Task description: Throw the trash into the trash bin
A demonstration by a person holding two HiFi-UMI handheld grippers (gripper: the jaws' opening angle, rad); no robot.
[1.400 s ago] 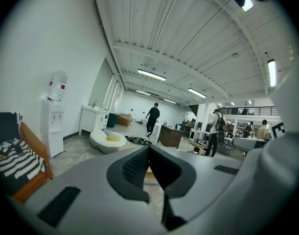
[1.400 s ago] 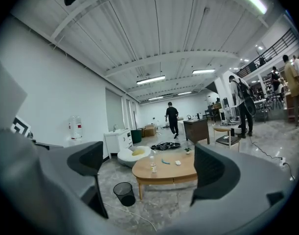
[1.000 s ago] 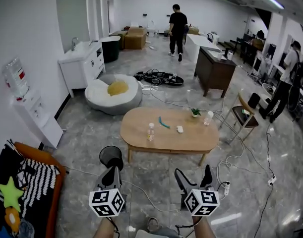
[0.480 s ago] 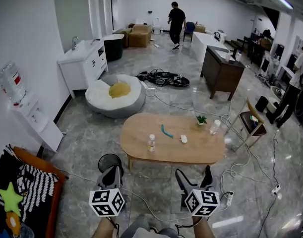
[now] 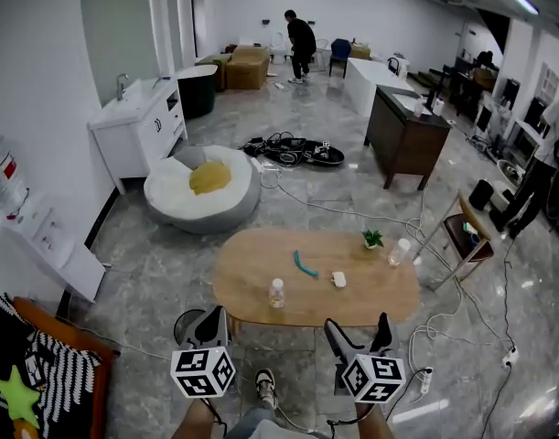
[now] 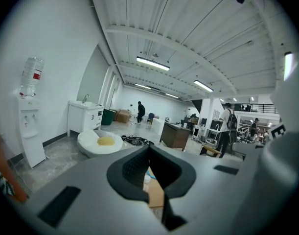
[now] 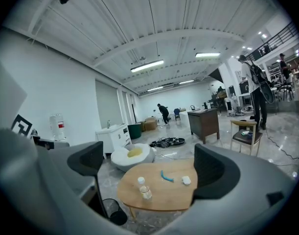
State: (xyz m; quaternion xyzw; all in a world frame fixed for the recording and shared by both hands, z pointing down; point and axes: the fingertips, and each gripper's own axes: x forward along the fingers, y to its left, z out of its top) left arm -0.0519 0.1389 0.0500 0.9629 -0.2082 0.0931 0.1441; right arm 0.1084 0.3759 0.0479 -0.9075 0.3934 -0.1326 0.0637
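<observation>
2 grippers hang low over the grey floor, short of the oval wooden table [image 5: 375,298]. The left gripper [image 5: 212,318] has its fingers drawn together. Only a thin slit is left between the pads, and nothing is caught in it. Through that slit a strip of tabletop shows. The right gripper [image 5: 357,327] has its fingers spread wide, with nothing between them but the view ahead.

Straight ahead of the right fingers, 3 loose items sit on the table. A clear bottle [image 5: 277,293] stands upright nearest to them, toward the left finger. A curved blue-green piece [image 5: 304,263] lies beyond it. A small white lump [image 5: 338,280] lies toward the right finger, apart from the other 2.

The black mesh trash bin [image 5: 188,322] stands on the floor by the table's near left end, just left of the left fingers and partly hidden by them. A small potted plant [image 5: 373,239] and a clear cup [image 5: 399,251] stand at the table's far right edge. Well past the table lies a white beanbag [image 5: 201,190].
</observation>
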